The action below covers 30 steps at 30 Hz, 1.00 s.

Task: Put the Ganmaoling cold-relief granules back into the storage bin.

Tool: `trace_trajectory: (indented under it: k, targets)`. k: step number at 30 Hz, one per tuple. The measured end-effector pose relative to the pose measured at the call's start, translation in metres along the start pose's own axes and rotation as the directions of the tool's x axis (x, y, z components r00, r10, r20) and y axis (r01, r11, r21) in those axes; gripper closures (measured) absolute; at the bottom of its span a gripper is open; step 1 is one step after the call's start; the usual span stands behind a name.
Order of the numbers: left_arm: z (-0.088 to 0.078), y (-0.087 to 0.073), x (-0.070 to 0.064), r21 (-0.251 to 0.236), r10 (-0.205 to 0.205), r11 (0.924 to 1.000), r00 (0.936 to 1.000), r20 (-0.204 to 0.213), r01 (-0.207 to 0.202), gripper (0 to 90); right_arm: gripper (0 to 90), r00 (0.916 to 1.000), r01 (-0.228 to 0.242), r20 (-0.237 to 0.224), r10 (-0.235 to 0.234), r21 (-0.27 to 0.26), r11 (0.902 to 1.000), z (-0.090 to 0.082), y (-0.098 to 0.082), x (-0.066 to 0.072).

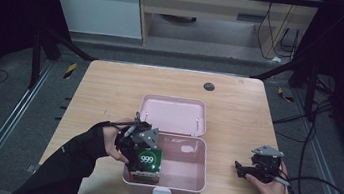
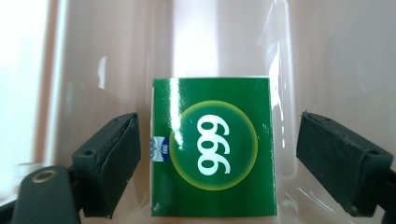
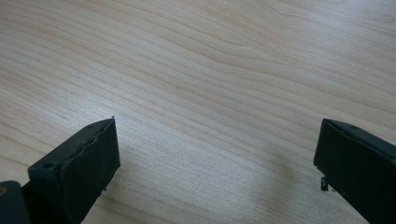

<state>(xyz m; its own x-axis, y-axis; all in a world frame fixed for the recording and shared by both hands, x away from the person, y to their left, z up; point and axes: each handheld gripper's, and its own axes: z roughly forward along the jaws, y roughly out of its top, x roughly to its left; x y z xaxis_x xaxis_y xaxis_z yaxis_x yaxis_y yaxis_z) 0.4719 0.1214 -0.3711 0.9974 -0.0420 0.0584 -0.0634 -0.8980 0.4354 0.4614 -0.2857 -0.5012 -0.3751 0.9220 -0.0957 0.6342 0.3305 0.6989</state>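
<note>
The green box (image 2: 214, 147) sits inside the pink case (image 1: 199, 179) on the table (image 1: 111, 84). The left gripper (image 2: 217, 163) is spread wide around it, not touching. The right gripper (image 3: 215, 172) gapes wide over bare wood.

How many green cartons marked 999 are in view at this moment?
1. The green carton marked 999 sits inside the open pink plastic lunch box, at its left end, between the left gripper's open jaws. Nothing seems hidden.

The green box (image 2: 214, 147) reads "999" (white digits, ringed).
</note>
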Motion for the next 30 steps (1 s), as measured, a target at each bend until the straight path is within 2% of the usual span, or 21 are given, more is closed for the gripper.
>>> trace_trajectory:
  k: [6, 12, 16, 22, 30]
  targets:
    - [-0.024, 0.0, -0.002, -0.077, -0.018, 0.9969, 0.9994, -0.03, 0.016, 17.2, 0.7, 1.0, -0.002, -0.003, 0.002, 0.002, 1.0, 0.0, 0.0, 0.0]
    - [-0.043, -0.006, -0.008, -0.128, -0.027, 0.9916, 0.9982, -0.054, 0.02, 24.7, 0.7, 1.0, -0.001, -0.003, 0.001, 0.003, 1.0, 0.0, 0.0, 0.0]
    - [-0.053, -0.013, -0.011, -0.139, -0.027, 0.9901, 0.998, -0.057, 0.019, 26.8, 0.7, 1.0, -0.002, -0.002, 0.002, 0.003, 1.0, 0.0, 0.0, 0.0]
    - [-0.065, -0.027, -0.012, -0.156, -0.051, 0.987, 0.9962, -0.071, 0.039, 26.9, 0.7, 1.0, -0.003, -0.001, 0.003, 0.003, 1.0, 0.0, 0.0, 0.0]
    - [-0.074, -0.047, -0.016, -0.177, -0.085, 0.9819, 0.9921, -0.093, 0.068, 26.4, 0.7, 1.0, -0.007, 0.001, 0.007, -0.001, 1.0, -0.001, 0.0, -0.001]
